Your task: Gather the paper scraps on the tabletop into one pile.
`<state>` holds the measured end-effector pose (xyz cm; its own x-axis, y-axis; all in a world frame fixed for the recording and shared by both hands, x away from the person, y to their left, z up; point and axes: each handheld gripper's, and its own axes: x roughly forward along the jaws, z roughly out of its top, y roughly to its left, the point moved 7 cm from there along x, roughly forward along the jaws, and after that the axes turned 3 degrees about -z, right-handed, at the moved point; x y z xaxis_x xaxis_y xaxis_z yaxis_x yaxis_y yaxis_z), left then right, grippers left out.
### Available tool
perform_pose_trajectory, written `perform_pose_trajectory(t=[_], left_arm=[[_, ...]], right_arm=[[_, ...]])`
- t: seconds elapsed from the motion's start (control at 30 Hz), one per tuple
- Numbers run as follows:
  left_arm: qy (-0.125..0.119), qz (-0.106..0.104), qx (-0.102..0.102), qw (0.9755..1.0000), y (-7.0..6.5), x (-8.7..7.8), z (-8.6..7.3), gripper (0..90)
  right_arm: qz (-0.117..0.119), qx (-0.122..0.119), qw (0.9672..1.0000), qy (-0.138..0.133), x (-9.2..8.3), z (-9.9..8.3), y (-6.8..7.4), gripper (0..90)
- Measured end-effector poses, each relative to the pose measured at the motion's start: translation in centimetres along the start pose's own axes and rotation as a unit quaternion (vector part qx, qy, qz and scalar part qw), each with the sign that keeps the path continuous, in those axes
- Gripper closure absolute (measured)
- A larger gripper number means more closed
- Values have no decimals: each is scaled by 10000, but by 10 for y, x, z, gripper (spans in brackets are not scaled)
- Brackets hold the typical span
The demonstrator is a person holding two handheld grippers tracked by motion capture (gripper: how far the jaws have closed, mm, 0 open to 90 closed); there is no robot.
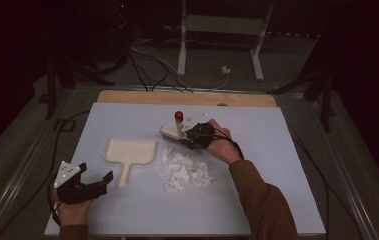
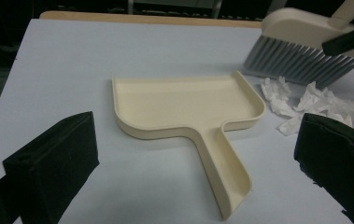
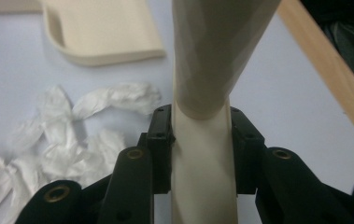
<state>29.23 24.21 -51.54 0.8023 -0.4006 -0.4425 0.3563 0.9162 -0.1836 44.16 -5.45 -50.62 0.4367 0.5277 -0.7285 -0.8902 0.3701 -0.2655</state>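
**Around the work: table, floor and stands**

The pale blue table top (image 1: 272,170) lies under both the left tongs (image 1: 95,172) and the right tongs (image 1: 184,136). A wooden strip (image 1: 187,97) runs along its far edge, a little beyond the right tongs. Further beyond them, on the grey floor (image 1: 357,165), stands a white metal frame (image 1: 222,25) (its upper part is cut off by the picture edge). Between its two legs lies a small white plug (image 1: 225,70). Black cables (image 1: 147,65) curl on the floor well beyond the left tongs. A dark stand (image 1: 322,95) rises far to the right of the right tongs, and another dark stand (image 1: 52,85) is beyond the left tongs.
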Motion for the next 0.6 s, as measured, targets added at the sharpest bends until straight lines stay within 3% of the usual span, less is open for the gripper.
perform_pose_trajectory(t=[0.3, 0.6], left_arm=[[4, -2, -12, 10000, 0, 1, -1, 4], [40, 8, -5, 10000, 0, 1, -1, 5]], right_arm=[[432, -522, 9977, 88, -3, -2, 19, 673], [709, -847, 9938, 83, -16, -8, 33, 674]])
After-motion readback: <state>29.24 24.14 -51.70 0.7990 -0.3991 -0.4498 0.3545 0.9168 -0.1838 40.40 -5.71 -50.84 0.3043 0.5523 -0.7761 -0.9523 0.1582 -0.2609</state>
